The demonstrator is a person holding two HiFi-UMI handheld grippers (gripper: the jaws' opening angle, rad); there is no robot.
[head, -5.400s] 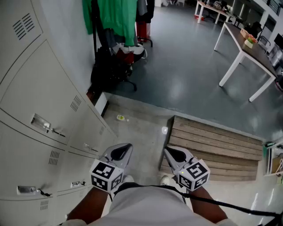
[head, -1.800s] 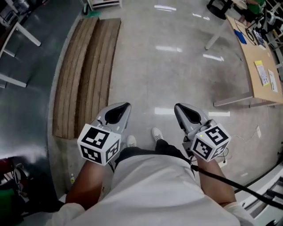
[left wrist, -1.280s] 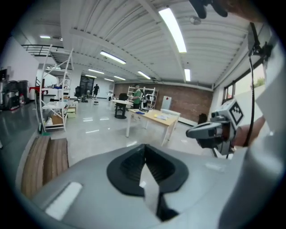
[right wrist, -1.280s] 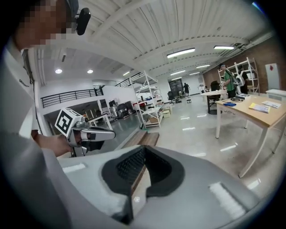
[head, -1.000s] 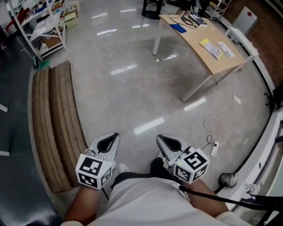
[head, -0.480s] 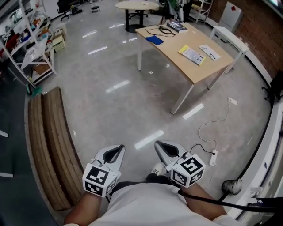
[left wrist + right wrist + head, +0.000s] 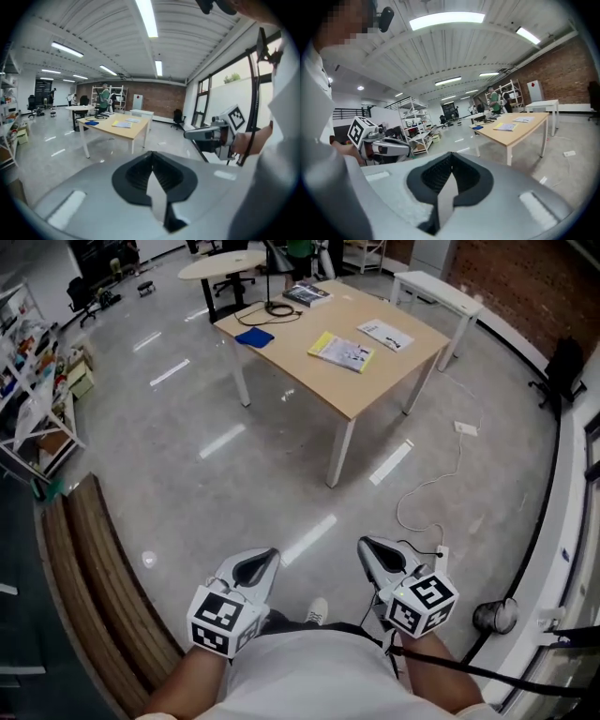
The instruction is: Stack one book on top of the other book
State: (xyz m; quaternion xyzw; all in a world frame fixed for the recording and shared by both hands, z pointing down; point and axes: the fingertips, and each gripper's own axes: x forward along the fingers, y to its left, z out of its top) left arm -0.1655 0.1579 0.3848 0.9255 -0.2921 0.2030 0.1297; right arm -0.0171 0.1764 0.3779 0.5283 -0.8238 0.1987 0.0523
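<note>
A yellow-covered book and a white booklet lie apart on a light wooden table, far ahead of both grippers. A blue item and another book by a black cable lie further back on it. My left gripper and right gripper are held side by side close to my body, over the floor. Both are shut with nothing between their jaws. The left gripper view shows the table in the distance past the shut left gripper; the right gripper view shows it past the right gripper.
Wooden planks lie on the floor at left, beside a shelving rack. A round table and a white bench stand beyond the wooden table. A power strip with cable lies right. A person in green stands far off.
The head view has swung and moved on: the wooden table now sits more central and larger, and the planks have slid to the left edge. Both grippers stay shut and together.
</note>
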